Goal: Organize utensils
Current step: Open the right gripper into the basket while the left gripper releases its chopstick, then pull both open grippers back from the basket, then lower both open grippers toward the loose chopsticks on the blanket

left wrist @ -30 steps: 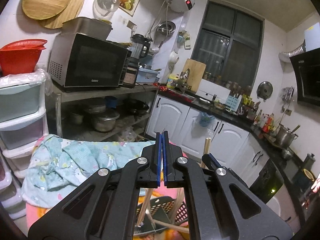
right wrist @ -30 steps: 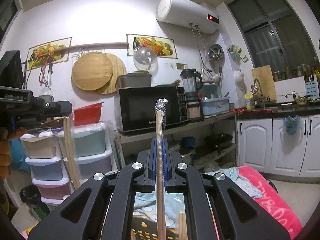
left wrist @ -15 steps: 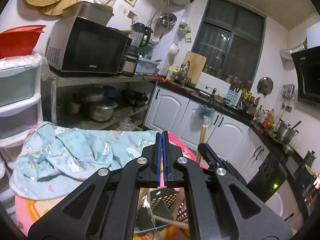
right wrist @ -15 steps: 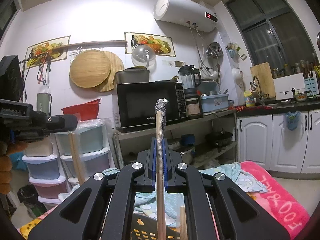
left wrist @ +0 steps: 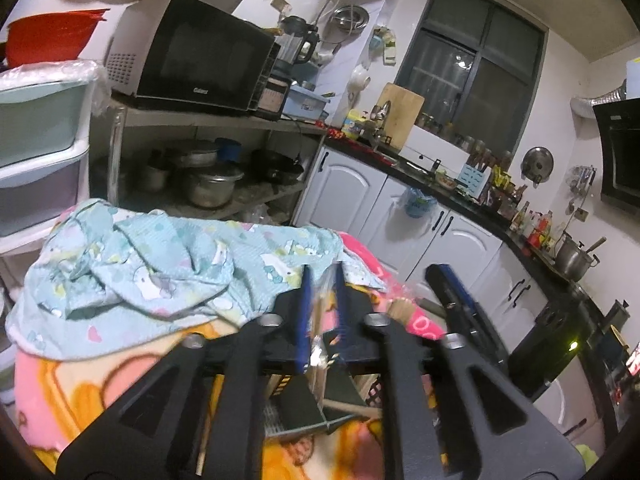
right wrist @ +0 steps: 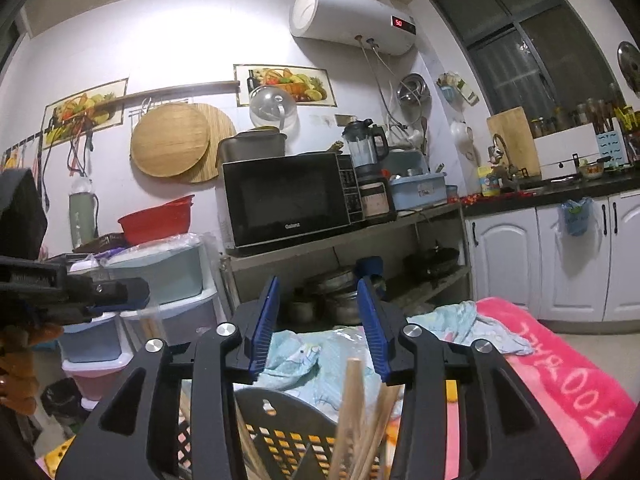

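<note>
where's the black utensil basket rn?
Right wrist view, bottom centre: the black utensil basket sits just below the open right gripper, chopsticks standing in it, on the pink blanket in front of the blue cloth.

The black utensil basket (right wrist: 276, 436) is cut off by the right wrist picture's lower edge, its base hidden behind the right tool (right wrist: 318, 326). In the left wrist view, motion blur smears the left tool (left wrist: 322, 312) and the plastic-wrapped chopsticks (left wrist: 318, 344) between its pads; contact cannot be told.

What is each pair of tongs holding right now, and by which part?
Right tongs: open, nothing held. Left tongs: parted around plastic-wrapped wooden chopsticks near the top end; grip uncertain.
</note>
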`<state>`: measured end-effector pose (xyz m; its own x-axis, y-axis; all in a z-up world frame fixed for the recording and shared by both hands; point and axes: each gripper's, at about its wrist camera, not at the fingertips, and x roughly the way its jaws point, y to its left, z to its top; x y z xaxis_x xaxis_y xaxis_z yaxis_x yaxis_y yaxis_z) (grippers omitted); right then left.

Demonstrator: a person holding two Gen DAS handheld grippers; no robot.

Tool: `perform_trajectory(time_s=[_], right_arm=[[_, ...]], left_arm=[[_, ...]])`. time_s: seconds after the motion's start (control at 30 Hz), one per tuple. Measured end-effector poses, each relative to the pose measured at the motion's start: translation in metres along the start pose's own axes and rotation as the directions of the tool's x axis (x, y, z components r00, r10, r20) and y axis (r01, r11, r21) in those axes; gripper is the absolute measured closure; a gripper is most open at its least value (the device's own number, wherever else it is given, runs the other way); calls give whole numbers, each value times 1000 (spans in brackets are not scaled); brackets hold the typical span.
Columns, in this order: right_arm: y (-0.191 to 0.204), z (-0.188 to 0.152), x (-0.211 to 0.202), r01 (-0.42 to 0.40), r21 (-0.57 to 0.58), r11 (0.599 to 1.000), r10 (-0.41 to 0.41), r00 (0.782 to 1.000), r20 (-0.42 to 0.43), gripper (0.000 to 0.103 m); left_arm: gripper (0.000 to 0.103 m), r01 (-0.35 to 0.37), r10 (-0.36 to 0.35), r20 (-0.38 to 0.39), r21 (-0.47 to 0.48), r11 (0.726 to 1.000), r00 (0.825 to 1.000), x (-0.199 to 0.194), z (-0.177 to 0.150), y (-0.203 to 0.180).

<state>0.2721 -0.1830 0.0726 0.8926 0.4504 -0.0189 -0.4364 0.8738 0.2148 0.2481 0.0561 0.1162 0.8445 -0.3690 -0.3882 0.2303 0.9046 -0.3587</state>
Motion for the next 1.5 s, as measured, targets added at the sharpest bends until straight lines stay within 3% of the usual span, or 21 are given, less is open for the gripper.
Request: perform_trajectory(time_s=[0.07, 0.27, 0.47, 0.67, 1.2, 1.5], right_arm=[[-3, 4, -6, 3, 10, 1000, -3, 1000, -15, 53], [-9, 11, -21, 20, 36, 999, -17, 996, -89, 41], [-9, 15, -37, 18, 52, 998, -10, 988, -156, 34], [-4, 14, -49, 41, 40, 998, -31, 974, -225, 32], [19, 8, -93, 26, -42, 999, -38, 950, -311, 27], [26, -6, -109, 12, -69, 998, -38, 923, -382, 26]], left_arm=[[67, -6, 7, 7, -7, 1000, 1000, -5, -3, 2], [34, -61, 61, 10, -13, 998, 998, -19, -6, 7], [11, -99, 99, -3, -30, 995, 995, -32, -12, 10], [11, -114, 114, -11, -16, 993, 993, -45, -22, 3], [11, -131, 130, -20, -13, 991, 991, -70, -50, -4], [11, -147, 147, -50, -2, 989, 988, -76, -72, -7]])
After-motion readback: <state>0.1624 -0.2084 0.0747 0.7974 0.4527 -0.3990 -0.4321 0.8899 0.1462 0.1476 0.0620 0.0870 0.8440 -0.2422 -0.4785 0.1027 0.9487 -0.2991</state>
